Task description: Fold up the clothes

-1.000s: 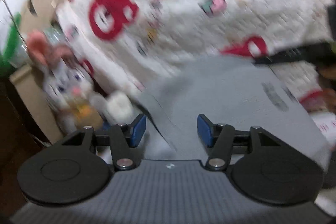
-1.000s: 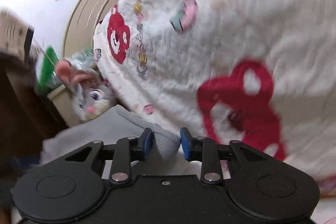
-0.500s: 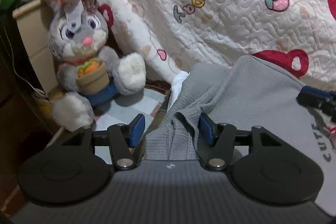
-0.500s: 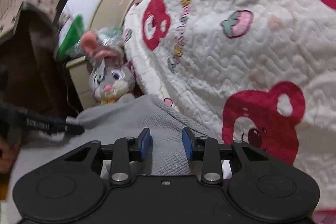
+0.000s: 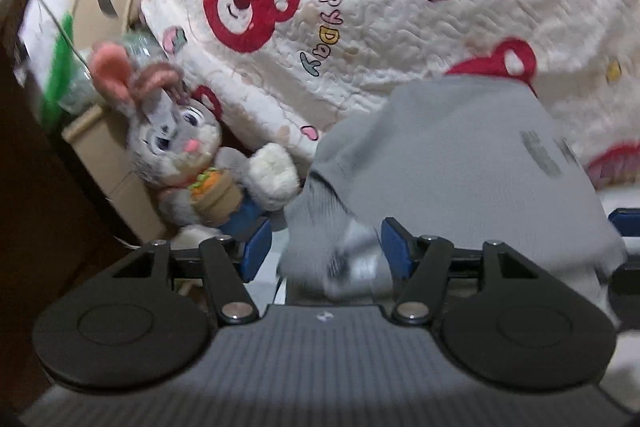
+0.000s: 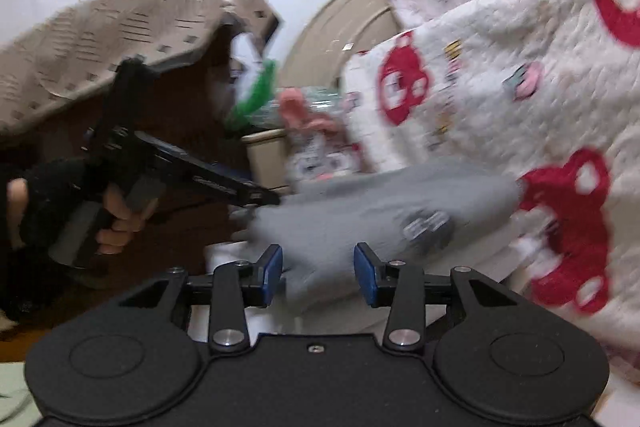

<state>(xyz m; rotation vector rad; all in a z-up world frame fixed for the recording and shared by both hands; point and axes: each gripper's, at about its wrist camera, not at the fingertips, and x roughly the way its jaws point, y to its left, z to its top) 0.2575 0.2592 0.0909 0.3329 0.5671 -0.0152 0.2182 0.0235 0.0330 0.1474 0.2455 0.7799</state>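
The grey top (image 5: pixel 460 163) lay on the bear-print quilt (image 5: pixel 400 7), at its edge near the toy rabbit (image 5: pixel 192 155). I judged it light, soft and floppy, best pinched at a hem or corner. My left gripper (image 5: pixel 326 247) had just been opening, with bunched cloth loose between its spread fingers. The right gripper (image 6: pixel 318 269) had been opening too, cloth between its fingers but unpinched. Only the right view showed my left hand (image 6: pixel 116 211); only the left view showed the rabbit sharply.
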